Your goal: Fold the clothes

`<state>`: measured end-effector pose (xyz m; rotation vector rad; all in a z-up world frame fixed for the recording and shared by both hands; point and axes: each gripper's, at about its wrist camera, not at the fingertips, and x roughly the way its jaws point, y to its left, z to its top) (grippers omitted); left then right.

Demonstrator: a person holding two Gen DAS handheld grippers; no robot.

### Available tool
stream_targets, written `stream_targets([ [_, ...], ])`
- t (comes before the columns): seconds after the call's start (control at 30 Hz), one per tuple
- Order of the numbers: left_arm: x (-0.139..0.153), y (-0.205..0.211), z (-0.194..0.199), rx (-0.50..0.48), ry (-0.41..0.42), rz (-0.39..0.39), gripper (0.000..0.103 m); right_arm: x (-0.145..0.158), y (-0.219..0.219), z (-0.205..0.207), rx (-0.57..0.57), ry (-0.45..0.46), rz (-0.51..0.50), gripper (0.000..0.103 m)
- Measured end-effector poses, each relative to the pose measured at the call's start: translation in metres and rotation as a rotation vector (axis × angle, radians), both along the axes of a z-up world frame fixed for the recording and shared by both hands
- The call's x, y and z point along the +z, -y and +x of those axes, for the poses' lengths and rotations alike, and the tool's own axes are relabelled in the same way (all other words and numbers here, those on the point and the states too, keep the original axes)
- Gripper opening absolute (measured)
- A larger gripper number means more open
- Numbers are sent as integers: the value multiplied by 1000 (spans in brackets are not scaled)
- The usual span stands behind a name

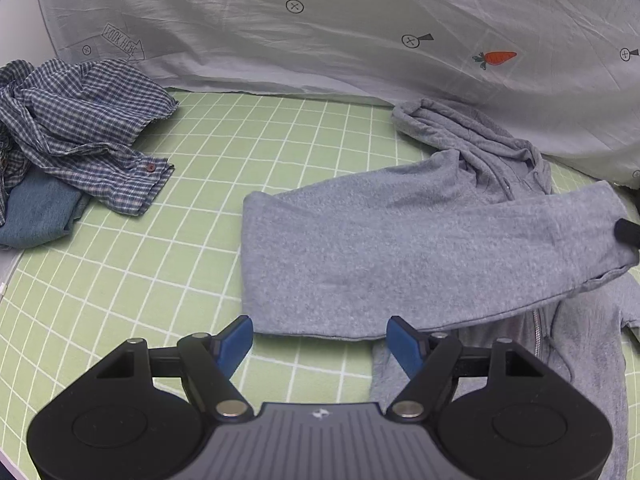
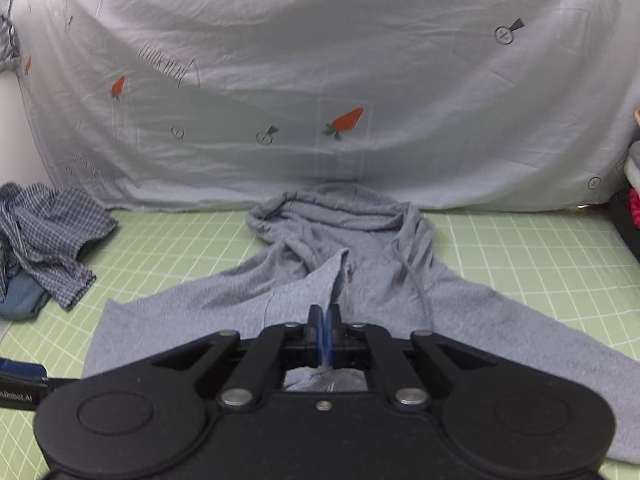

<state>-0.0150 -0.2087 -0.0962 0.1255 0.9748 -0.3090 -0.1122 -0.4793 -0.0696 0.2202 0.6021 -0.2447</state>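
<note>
On green grid mat point(image 1: 168, 264), grey hoodie point(image 1: 400, 248) hem near left gripper point(image 1: 320, 340), jaws apart

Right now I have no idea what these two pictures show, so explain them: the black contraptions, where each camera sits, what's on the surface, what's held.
The black contraptions are handheld two-finger grippers with blue pads; a person holds one in each hand. Each picture comes from a fisheye camera on its gripper, looking forward along the fingers.

The left gripper is open, holding nothing. The right gripper is shut on the grey hoodie.

The hoodie lies on a green checked mat, one sleeve folded across. To the left sits a rumpled plaid shirt on something blue, denim-like. A pale printed sheet hangs behind.
</note>
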Motion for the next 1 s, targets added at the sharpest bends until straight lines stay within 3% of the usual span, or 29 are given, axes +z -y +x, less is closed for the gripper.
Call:
stream_targets([
  [0.13,3,21,10,28,25,-5,75,19,46,-17,-73,82,2,2],
  [0.27,-1,41,28,38,44,14,75,25,105,-51,-235,158,0,2],
  [0.37,-7,55,41,35,31,31,75,8,151,-79,-422,113,-26,2],
  [0.43,-12,64,47,19,17,53,75,-6,166,-89,-487,67,-5,3],
  [0.5,-17,72,50,-5,-1,83,75,-19,171,-95,-517,44,29,11],
  [0.57,-25,79,50,-37,-17,110,75,-32,176,-102,-546,20,64,42],
  [0.7,-39,88,52,-69,-48,147,75,-57,187,-115,-606,-27,134,48],
  [0.87,-55,96,57,-101,-74,194,77,-89,200,-131,-678,-87,222,70],
  [1.0,-65,96,62,-89,-107,207,80,-109,207,-128,-712,-143,245,72],
])
